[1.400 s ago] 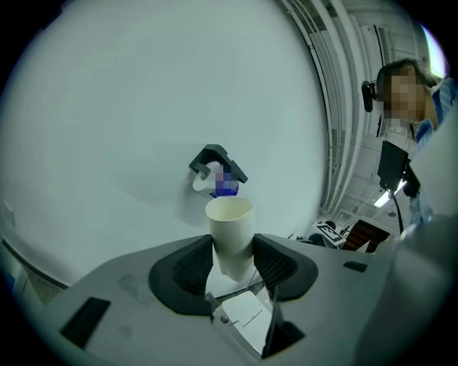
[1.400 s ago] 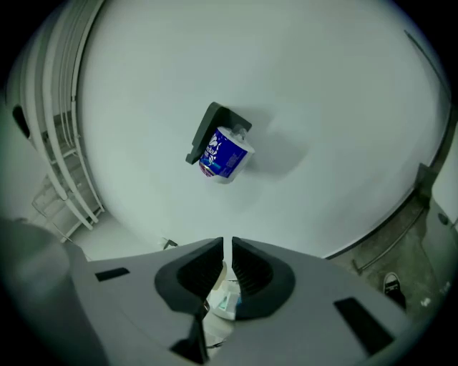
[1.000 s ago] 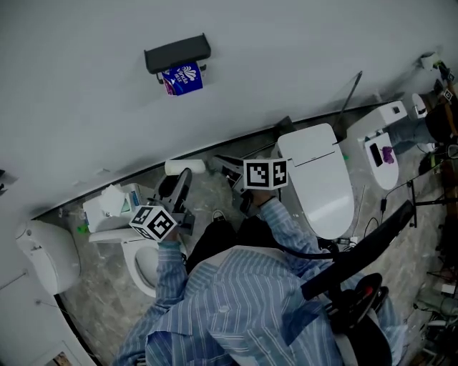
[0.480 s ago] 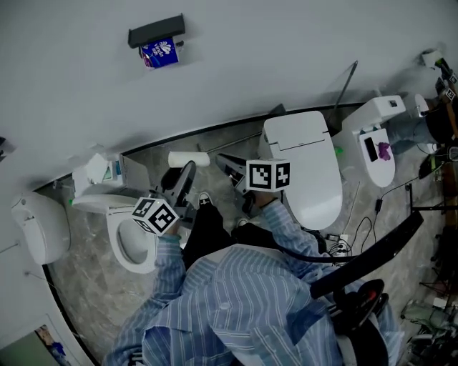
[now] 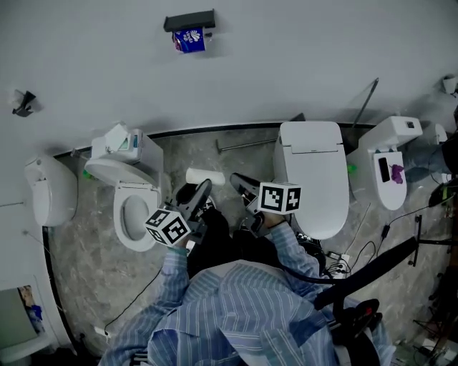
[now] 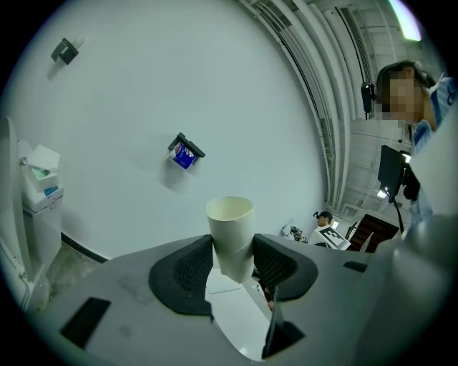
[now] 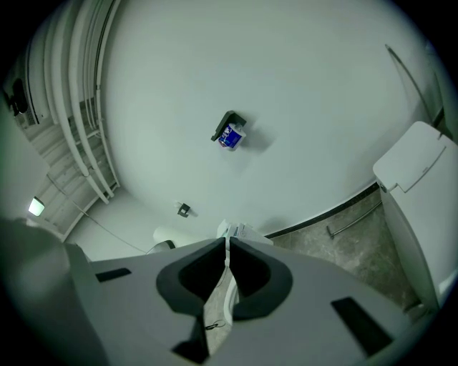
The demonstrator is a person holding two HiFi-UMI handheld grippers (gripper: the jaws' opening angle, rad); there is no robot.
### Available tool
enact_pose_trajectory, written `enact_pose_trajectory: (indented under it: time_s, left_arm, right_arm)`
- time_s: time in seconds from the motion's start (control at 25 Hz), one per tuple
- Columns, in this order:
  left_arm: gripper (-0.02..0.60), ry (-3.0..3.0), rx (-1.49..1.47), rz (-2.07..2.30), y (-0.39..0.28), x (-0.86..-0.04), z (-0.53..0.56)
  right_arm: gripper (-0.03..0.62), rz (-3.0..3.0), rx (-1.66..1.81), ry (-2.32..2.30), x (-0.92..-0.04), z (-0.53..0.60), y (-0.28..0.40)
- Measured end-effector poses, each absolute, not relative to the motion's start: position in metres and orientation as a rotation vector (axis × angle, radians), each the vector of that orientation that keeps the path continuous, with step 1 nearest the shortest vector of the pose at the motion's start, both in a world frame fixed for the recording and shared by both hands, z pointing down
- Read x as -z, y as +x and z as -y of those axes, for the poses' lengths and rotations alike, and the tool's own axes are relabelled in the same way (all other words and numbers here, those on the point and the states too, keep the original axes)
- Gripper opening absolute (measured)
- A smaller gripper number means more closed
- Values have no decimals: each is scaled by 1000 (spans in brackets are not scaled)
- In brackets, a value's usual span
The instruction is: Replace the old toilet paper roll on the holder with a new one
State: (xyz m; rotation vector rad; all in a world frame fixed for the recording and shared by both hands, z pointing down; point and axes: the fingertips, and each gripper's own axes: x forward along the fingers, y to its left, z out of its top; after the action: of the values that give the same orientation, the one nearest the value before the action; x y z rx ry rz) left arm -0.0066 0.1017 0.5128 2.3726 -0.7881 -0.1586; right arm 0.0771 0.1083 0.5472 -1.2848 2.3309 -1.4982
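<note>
- Left gripper [image 6: 232, 263] is clamped on a white roll [image 6: 230, 232]: we see both pads pinching its lower part, open end showing above them
- Right gripper [image 7: 227, 246] is closed, pads together, nothing between them
- Holder [image 5: 189, 21] sits on the wall [image 5: 300, 64], well apart from both grippers, with a blue pack [image 5: 192, 41] just under it
- In head view we see the roll out front over the floor [image 5: 93, 264], between an open toilet [image 5: 136, 207] on the left and a lidded toilet [image 5: 313, 171] on the right
</note>
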Motion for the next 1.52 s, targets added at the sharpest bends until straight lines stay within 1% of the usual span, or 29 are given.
enact_pose_trajectory:
  time_s: [0.44, 0.88, 1.04, 1.52]
  left_arm:
    - [181, 2415, 227, 826, -64, -490, -124]
    - [181, 2390, 212, 796, -160, -509, -162]
    - [181, 2400, 223, 750, -169, -512, -172]
    - [180, 2418, 246, 681, -190, -515, -187]
  right_arm:
    - [21, -2391, 1424, -1305, -529, -135, 29]
    - [21, -2329, 1494, -1282, -542, -187, -76]
    - [21, -2332, 1506, -1322, -549, -202, -91]
    - [17, -2299, 1479, -1421, -556, -210, -105]
